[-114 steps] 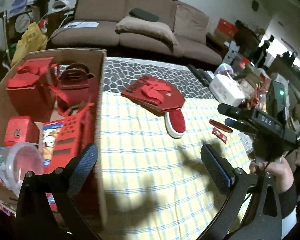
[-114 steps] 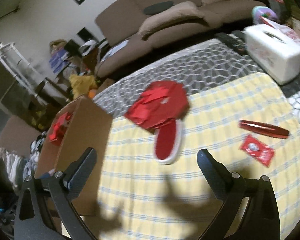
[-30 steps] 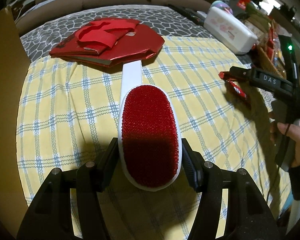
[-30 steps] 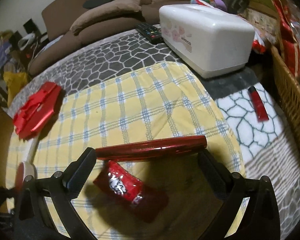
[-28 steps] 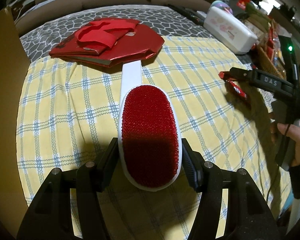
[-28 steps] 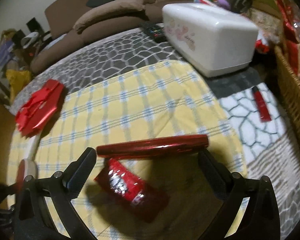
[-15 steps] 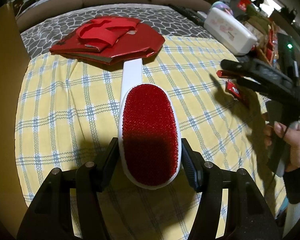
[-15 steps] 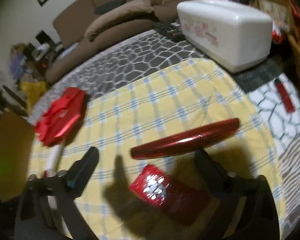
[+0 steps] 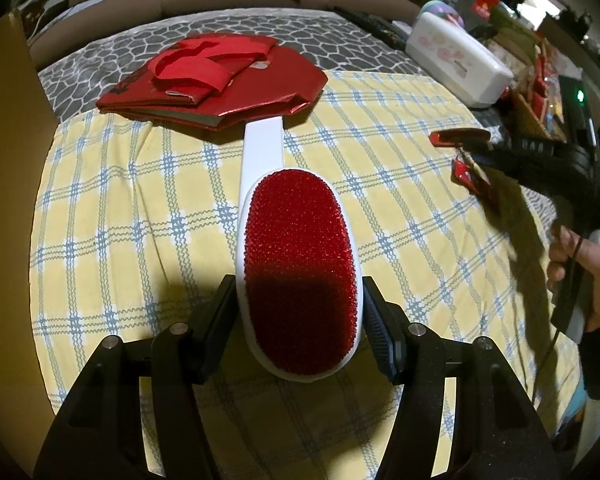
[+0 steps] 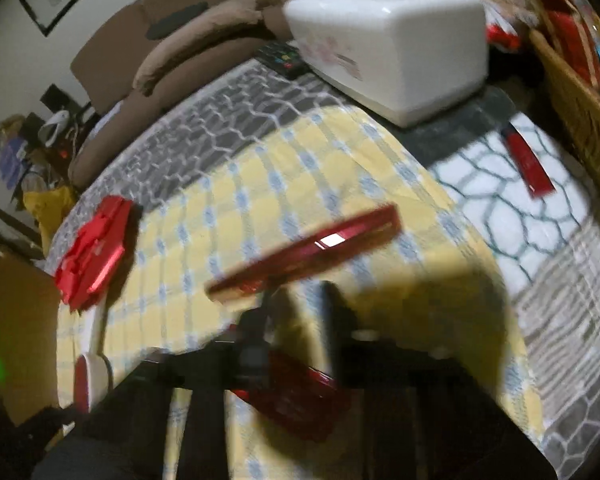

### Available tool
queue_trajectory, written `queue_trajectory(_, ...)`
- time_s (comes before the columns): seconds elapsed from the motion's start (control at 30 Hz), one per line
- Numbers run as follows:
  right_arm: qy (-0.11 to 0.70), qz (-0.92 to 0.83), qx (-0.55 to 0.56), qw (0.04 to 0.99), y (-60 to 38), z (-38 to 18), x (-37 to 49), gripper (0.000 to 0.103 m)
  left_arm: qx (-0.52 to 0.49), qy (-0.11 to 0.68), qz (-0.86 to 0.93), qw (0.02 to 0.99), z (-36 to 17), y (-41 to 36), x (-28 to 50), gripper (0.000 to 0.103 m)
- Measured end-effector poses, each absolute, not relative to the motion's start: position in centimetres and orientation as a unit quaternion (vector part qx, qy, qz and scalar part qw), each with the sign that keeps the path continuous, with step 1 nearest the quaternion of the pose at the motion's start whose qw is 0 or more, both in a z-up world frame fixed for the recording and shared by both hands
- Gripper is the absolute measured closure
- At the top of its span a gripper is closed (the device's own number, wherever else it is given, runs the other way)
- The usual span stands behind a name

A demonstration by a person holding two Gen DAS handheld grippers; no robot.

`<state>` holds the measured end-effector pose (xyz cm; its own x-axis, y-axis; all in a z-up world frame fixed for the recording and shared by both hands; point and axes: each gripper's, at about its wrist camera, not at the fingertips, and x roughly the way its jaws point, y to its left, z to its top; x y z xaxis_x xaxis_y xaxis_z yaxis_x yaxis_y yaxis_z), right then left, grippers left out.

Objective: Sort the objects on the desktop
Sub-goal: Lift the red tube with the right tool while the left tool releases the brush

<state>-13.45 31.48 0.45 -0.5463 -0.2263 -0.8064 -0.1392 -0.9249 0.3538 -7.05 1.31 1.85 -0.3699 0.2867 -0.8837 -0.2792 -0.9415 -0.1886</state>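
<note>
A lint brush (image 9: 296,240) with a red pad and white handle lies on the yellow checked cloth (image 9: 120,220). My left gripper (image 9: 298,292) is shut on its head, one pad on each side. In the blurred right wrist view, a long red foil stick (image 10: 312,248) lies tilted across my right gripper (image 10: 300,292). Its jaws are closing tight, and the pads press on the stick. From the left wrist view, the right gripper (image 9: 484,148) holds the stick (image 9: 456,136) by its tip. A red packet (image 10: 296,392) lies just under it.
A folded red gift bag (image 9: 220,76) covers the brush handle's far end. A cardboard box (image 9: 8,120) stands at the left. A white tissue box (image 10: 388,44), a remote (image 10: 280,56), a small red stick (image 10: 528,160) and a wicker basket (image 10: 580,92) are at the right.
My right gripper's jaws went from wide apart around the red stick to pinched on it, and the stick now sits tilted. The left gripper and brush have not moved.
</note>
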Motion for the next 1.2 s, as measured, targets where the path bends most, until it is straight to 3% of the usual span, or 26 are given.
queue_trajectory(0.1,-0.220,-0.850,0.478,0.029,32.6,0.4,-12.9,0.092,-0.537,-0.010,0.825,0.173,1.9,1.1,-7.0,0.047)
queue_trajectory(0.17,-0.237,-0.849,0.472,0.026,33.3,0.8,-12.6,0.086,-0.539,-0.016,0.824,0.174,1.9,1.0,-7.1,0.047)
queue_trajectory(0.27,-0.253,-0.851,0.459,0.033,33.6,1.3,-12.6,0.067,-0.540,-0.019,0.823,0.175,1.9,0.9,-7.1,0.047)
queue_trajectory(0.33,-0.278,-0.846,0.454,0.032,33.6,1.2,-12.9,0.045,-0.539,-0.019,0.824,0.174,1.9,0.9,-7.1,0.047)
queue_trajectory(0.43,-0.323,-0.833,0.449,0.022,33.3,0.7,-13.6,0.025,-0.539,-0.018,0.824,0.173,1.9,1.0,-7.1,0.047)
queue_trajectory(0.6,-0.284,-0.843,0.450,-0.078,31.3,1.4,-15.2,0.018,-0.539,-0.016,0.824,0.175,1.9,1.1,-7.2,0.047)
queue_trajectory(0.67,-0.251,-0.851,0.449,-0.102,30.4,1.3,-15.5,0.018,-0.539,-0.016,0.824,0.175,1.9,1.1,-7.2,0.047)
queue_trajectory(0.8,-0.092,-0.868,0.474,-0.117,27.1,0.5,-16.5,0.018,-0.538,-0.011,0.824,0.176,1.9,1.2,-7.1,0.047)
queue_trajectory(0.87,-0.066,-0.870,0.474,-0.115,26.8,0.3,-16.3,0.022,-0.536,-0.005,0.825,0.176,1.9,1.4,-7.2,0.047)
queue_trajectory(1.03,-0.063,-0.875,0.469,-0.105,28.4,0.5,-15.1,0.053,-0.538,-0.001,0.825,0.174,1.9,1.6,-7.1,0.047)
queue_trajectory(1.17,-0.077,-0.873,0.473,-0.087,29.1,0.8,-14.2,0.068,-0.542,-0.009,0.821,0.178,1.9,1.2,-6.8,0.047)
queue_trajectory(1.2,-0.080,-0.871,0.477,-0.081,29.3,1.0,-13.9,0.078,-0.544,-0.011,0.820,0.178,2.0,1.1,-6.7,0.047)
